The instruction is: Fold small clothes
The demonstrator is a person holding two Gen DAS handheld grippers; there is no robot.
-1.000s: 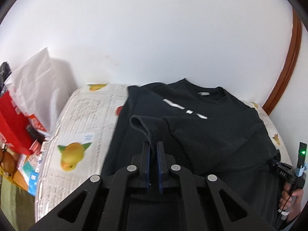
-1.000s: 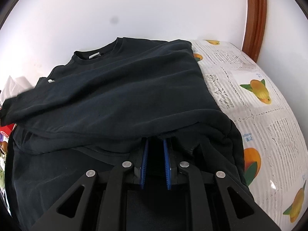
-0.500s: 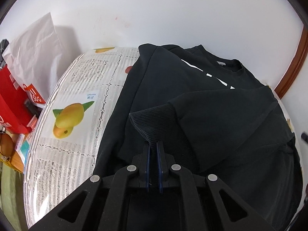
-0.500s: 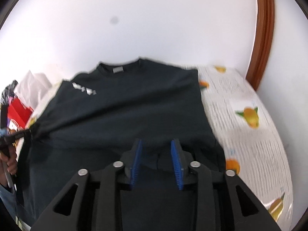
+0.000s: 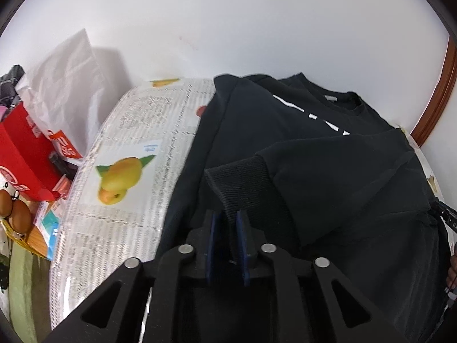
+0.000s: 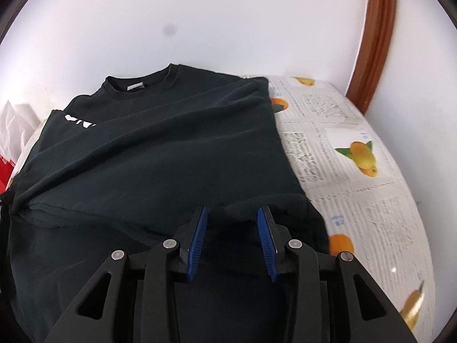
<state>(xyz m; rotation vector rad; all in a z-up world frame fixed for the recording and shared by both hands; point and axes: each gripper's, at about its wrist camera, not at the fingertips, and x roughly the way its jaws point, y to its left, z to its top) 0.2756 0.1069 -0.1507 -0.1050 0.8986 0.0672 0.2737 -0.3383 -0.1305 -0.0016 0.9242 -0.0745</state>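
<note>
Fruit-print tablecloth (image 6: 337, 171) is covered by the soft, limp black sweatshirt (image 6: 160, 148). Ribbed cuff (image 5: 242, 180) lies between the left gripper (image 5: 225, 228) pads, slightly parted; right gripper (image 6: 232, 228) is spread, empty. Cuffs and hems are judged best holds.

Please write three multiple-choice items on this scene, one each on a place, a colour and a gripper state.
1. Where does the black long-sleeved sweatshirt lie?
A. On the newspaper-print cloth with yellow fruit pictures
B. On a bare wooden floor
C. In a basket

2. What colour are the pads on the right gripper fingers?
A. Red
B. Blue
C. Green

3. How does the left gripper stand with the sweatshirt's ribbed cuff?
A. Far from it
B. Wide open above the collar
C. The cuff's corner sits between its narrowly parted fingers

Key:
1 A, the printed cloth shows along the sweatshirt's side.
2 B, both ridged pads are blue.
3 C, the ribbed corner runs down between the two fingers.
</note>
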